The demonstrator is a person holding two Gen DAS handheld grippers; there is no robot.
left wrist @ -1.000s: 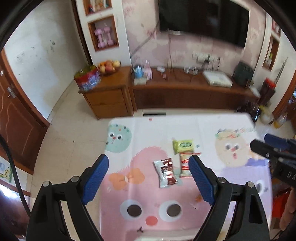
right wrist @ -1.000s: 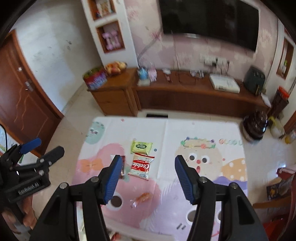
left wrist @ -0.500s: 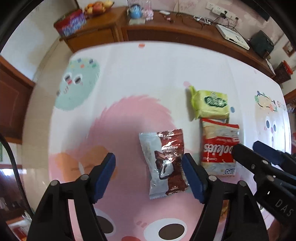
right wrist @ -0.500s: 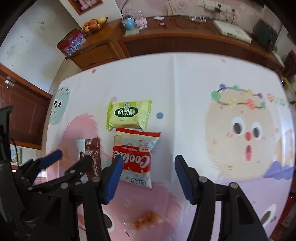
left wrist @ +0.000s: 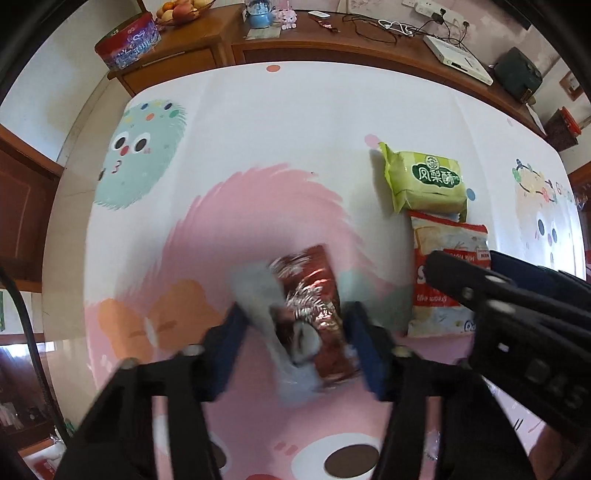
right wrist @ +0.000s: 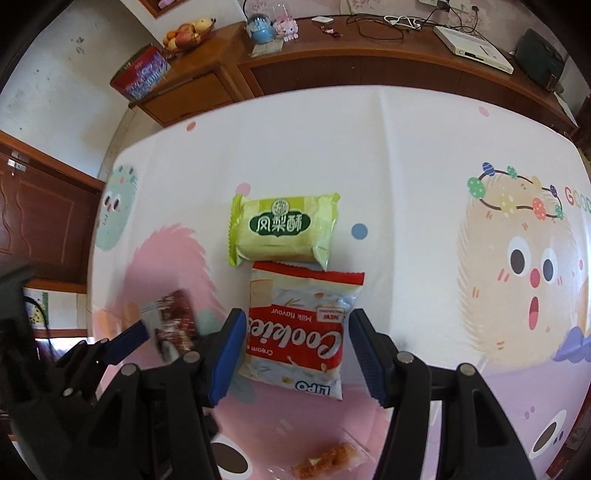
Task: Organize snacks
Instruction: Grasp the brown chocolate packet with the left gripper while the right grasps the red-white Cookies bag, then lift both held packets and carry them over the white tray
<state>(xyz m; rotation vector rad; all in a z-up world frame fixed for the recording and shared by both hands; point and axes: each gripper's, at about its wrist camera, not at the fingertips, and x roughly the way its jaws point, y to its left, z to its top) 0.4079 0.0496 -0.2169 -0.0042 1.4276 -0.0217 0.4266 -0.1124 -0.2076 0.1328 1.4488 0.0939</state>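
My left gripper [left wrist: 299, 343] straddles a brown and silver snack packet [left wrist: 306, 317] on the cartoon tablecloth [left wrist: 258, 122]; its blue pads touch the packet's sides and the view is blurred. The packet also shows in the right wrist view [right wrist: 173, 321]. My right gripper [right wrist: 295, 350] is open around a red and white Cookies packet [right wrist: 299, 332], its pads just off the edges. A green pastry packet [right wrist: 284, 229] lies just beyond it, also in the left wrist view [left wrist: 428, 181].
A clear-wrapped orange snack [right wrist: 325, 458] lies near the front edge. A wooden sideboard [right wrist: 332, 62] with a fruit bowl [right wrist: 188, 33], red tin [right wrist: 140, 74] and white box [right wrist: 472, 48] stands beyond the table. A brown door [right wrist: 44, 218] is at left.
Both grippers have dropped down close to the table. The left jaws have narrowed onto the brown packet. The right jaws now straddle the Cookies packet.
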